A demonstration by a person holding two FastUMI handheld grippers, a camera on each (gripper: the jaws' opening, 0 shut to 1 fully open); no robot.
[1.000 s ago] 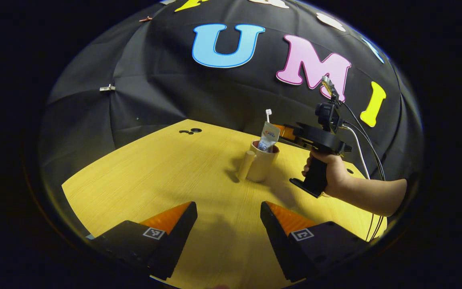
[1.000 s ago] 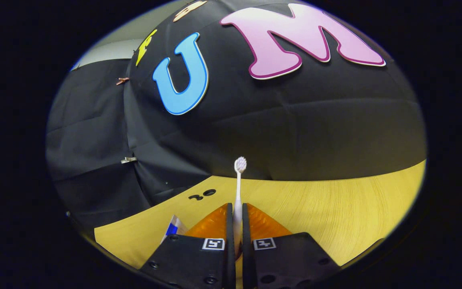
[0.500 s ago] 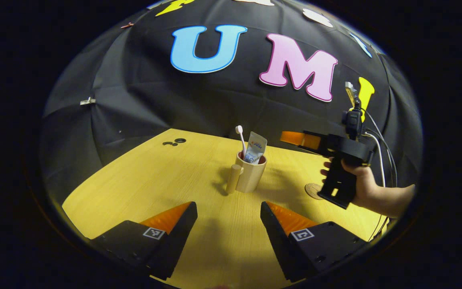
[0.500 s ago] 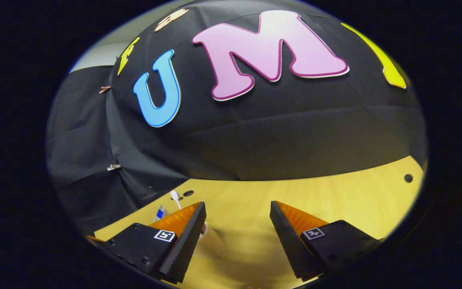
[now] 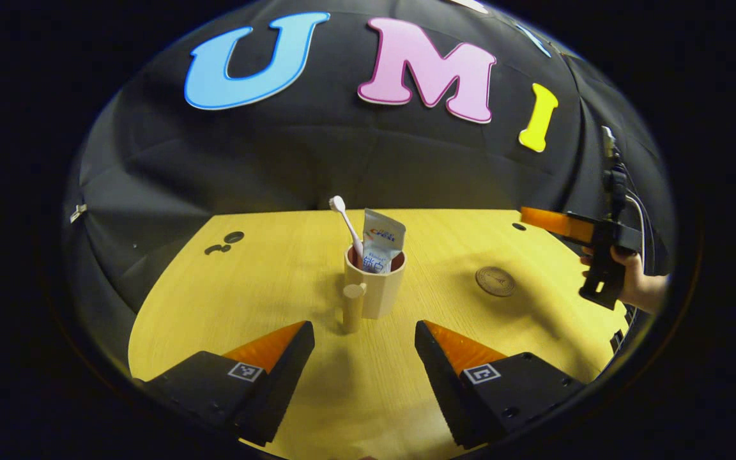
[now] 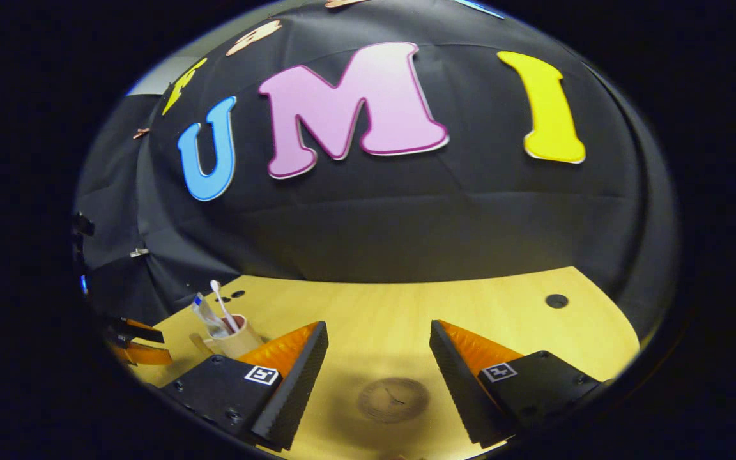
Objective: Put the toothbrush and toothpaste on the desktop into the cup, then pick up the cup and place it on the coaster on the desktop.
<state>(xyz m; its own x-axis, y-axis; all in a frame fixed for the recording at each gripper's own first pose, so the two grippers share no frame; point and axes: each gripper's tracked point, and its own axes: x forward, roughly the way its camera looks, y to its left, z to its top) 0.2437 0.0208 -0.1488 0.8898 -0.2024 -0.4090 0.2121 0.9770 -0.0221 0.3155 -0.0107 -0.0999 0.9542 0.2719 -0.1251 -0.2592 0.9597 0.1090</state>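
In the left gripper view, your left gripper has its fingers spread wide and holds nothing, low over the desktop. Just ahead of the gap between its fingers stands the cup, upright, its handle turned toward you and slightly to the left. Inside the cup the toothbrush leans to the left with its head up, and the toothpaste stands just right of it, both poking out above the rim. Farther ahead and to the right, apart from the cup, the coaster lies flat on the desktop. Beyond that, at the far right, your hand holds the right gripper above the desktop edge.

In the right gripper view, your right gripper is also spread wide and empty. The coaster lies directly below the gap between its fingers, close in front. Off to the left and farther out, past the left finger, stands the cup with the toothbrush and toothpaste in it. Left of the cup, at the edge, you can see part of the left gripper.
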